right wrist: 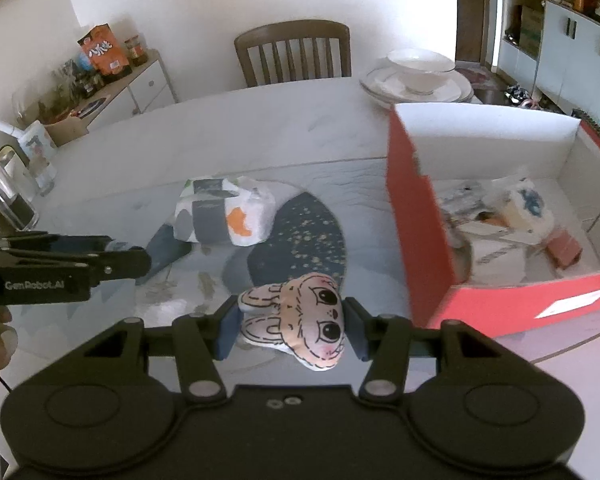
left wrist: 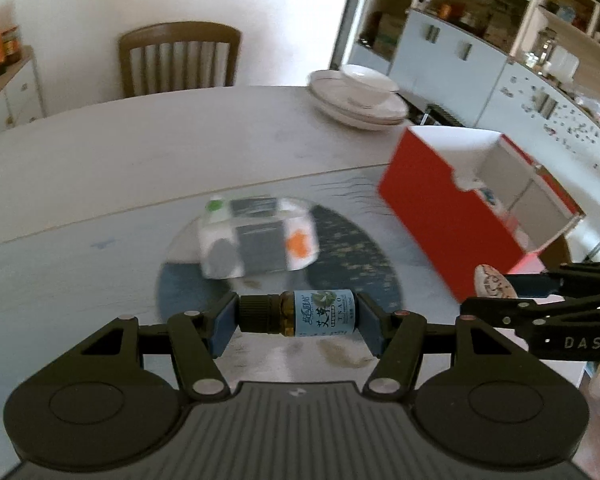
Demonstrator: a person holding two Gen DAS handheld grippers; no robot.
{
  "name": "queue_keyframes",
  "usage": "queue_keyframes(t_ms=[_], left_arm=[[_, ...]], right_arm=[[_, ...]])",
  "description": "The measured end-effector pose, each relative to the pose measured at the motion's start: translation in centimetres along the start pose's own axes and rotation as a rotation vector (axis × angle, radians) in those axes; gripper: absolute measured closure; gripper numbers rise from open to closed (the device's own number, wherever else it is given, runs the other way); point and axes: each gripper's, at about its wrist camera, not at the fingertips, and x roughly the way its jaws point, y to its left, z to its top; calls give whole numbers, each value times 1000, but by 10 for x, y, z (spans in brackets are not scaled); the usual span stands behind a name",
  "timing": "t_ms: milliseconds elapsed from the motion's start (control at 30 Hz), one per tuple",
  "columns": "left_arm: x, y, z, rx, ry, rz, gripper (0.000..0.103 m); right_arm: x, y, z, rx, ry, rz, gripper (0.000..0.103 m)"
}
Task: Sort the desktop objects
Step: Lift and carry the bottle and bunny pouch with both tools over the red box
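Observation:
My left gripper [left wrist: 296, 315] is shut on a small brown bottle [left wrist: 300, 314] with a black cap and a blue label, held sideways above the table. My right gripper [right wrist: 292, 322] is shut on a pink bunny-face plush [right wrist: 300, 318]. A red box [right wrist: 424, 232] with white inner walls stands at the right and holds several items; it also shows in the left wrist view [left wrist: 444, 216]. A tissue pack [right wrist: 224, 210] with grey and orange spots lies on the table's middle, also in the left wrist view [left wrist: 260, 240]. The right gripper [left wrist: 512, 292] shows at the right of the left wrist view.
Stacked white plates and a bowl [right wrist: 416, 76] sit at the table's far side. A wooden chair [right wrist: 294, 52] stands behind the table. A dark round mat [right wrist: 300, 240] lies under the glass. A glass jar [right wrist: 4, 196] stands at the left edge. Cabinets stand at the right.

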Motion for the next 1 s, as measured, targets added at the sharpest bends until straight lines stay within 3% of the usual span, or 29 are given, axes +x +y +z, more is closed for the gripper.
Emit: queue_keyframes(t_ms=[467, 1000], left_arm=[[14, -94, 20, 81, -21, -84, 41], [44, -176, 48, 129, -38, -114, 41]], right_arm=[[-42, -66, 1, 27, -43, 2, 50], [-67, -160, 14, 32, -85, -42, 50]])
